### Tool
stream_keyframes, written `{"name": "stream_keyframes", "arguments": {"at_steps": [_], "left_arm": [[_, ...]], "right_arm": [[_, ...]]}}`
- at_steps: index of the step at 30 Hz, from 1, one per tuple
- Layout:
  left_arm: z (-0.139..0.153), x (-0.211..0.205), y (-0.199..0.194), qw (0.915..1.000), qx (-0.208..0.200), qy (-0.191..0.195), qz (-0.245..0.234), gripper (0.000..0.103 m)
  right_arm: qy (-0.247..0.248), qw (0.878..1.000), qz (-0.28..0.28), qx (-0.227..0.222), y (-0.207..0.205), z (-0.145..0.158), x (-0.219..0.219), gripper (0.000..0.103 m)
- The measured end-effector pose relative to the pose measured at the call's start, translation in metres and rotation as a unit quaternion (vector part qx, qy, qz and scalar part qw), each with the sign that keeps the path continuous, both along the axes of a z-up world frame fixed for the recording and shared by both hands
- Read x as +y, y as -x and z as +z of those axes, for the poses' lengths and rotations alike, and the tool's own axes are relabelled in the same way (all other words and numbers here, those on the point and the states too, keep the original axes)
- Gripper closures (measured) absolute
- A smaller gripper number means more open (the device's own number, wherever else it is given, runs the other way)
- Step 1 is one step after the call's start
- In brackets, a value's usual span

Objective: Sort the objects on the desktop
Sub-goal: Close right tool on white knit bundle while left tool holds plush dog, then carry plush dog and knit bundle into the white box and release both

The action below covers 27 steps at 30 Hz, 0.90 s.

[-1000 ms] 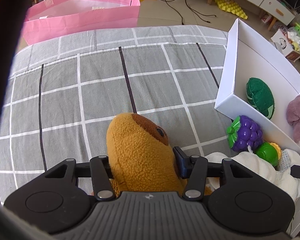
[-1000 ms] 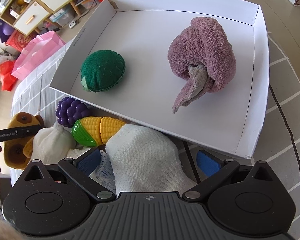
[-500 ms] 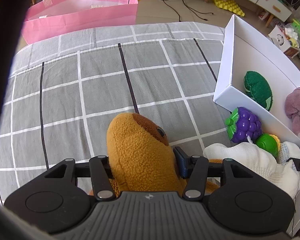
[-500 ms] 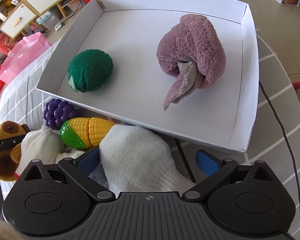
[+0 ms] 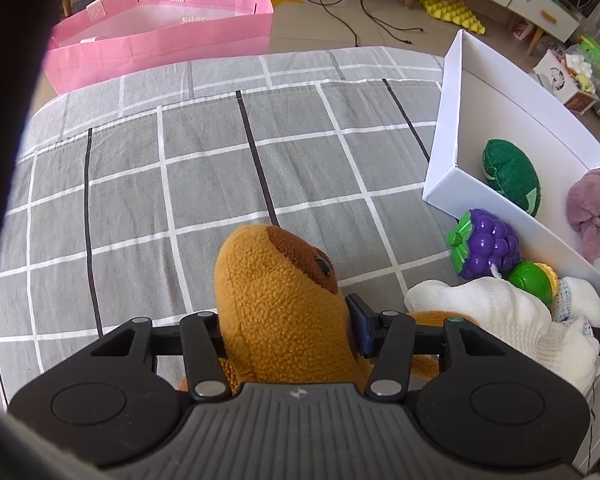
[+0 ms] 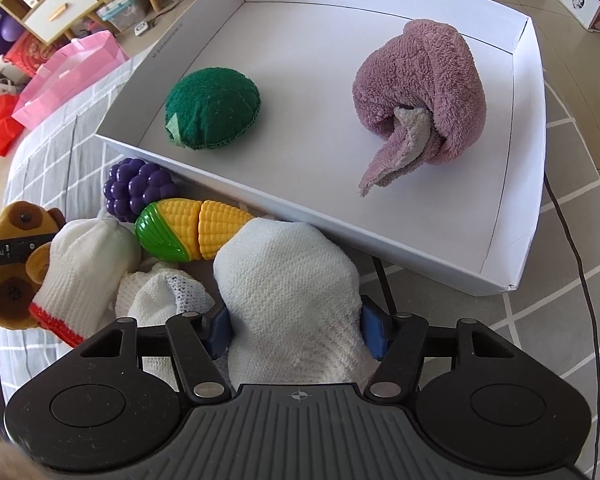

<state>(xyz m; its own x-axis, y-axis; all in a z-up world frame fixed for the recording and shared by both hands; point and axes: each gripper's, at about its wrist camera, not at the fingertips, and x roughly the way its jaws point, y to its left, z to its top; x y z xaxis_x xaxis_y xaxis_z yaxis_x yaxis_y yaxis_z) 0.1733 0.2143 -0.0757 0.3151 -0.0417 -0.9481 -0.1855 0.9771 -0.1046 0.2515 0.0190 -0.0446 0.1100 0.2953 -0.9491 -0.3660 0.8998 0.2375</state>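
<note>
My left gripper [image 5: 288, 320] holds a brown plush toy [image 5: 276, 280], which lies on the grey checked cover; its jaws are closing and both pads press into the fur. My right gripper [image 6: 296, 332] is closing too, its blue pads squeezing a white knitted cloth [image 6: 284, 276]. Beside that cloth lie a white glove with a red cuff [image 6: 84, 268], a toy corn cob [image 6: 188, 228] and purple toy grapes [image 6: 138, 188]. Just beyond them stands a white box [image 6: 340, 216] holding a green felt toy [image 6: 212, 112] and a rolled mauve towel [image 6: 420, 92].
The grey checked cover [image 5: 140, 184] stretches out bare to the left of the plush. A pink bag [image 5: 160, 36] stands past its far edge. A black cable [image 6: 580, 280] runs along the box's right side. Cabinets and boxes crowd the floor behind.
The right jaws have come in from wide apart and now pinch the white cloth. The left gripper keeps its hold on the plush in the same place.
</note>
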Motion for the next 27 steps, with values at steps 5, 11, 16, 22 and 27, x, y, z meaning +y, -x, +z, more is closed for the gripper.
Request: {"name": "stream_keyframes", "arguments": {"at_steps": [5,11,16,22,27], "left_arm": [[0.003,0.002,0.004,1.0000,-0.001,0.007,-0.002,0.061],[0.012,0.009,0.013,0.9998,-0.012,0.015,0.008,0.062],[0.022,0.014,0.023,0.9996,-0.020,0.018,0.012,0.062],[0.035,0.021,0.034,0.9985,-0.037,0.033,0.021,0.062],[0.048,0.017,0.036,0.9973,-0.057,0.042,0.019,0.062]], "right_arm": [[-0.008,1.000,-0.001,-0.004,0.002,0.004,-0.005,0.040],[-0.026,1.000,-0.001,-0.009,0.006,0.014,-0.016,0.040],[-0.045,0.999,-0.008,-0.013,0.008,0.025,-0.031,0.040],[-0.069,0.997,-0.013,-0.019,0.010,0.040,-0.045,0.040],[-0.089,0.995,-0.019,-0.027,0.010,0.053,-0.053,0.040]]}}
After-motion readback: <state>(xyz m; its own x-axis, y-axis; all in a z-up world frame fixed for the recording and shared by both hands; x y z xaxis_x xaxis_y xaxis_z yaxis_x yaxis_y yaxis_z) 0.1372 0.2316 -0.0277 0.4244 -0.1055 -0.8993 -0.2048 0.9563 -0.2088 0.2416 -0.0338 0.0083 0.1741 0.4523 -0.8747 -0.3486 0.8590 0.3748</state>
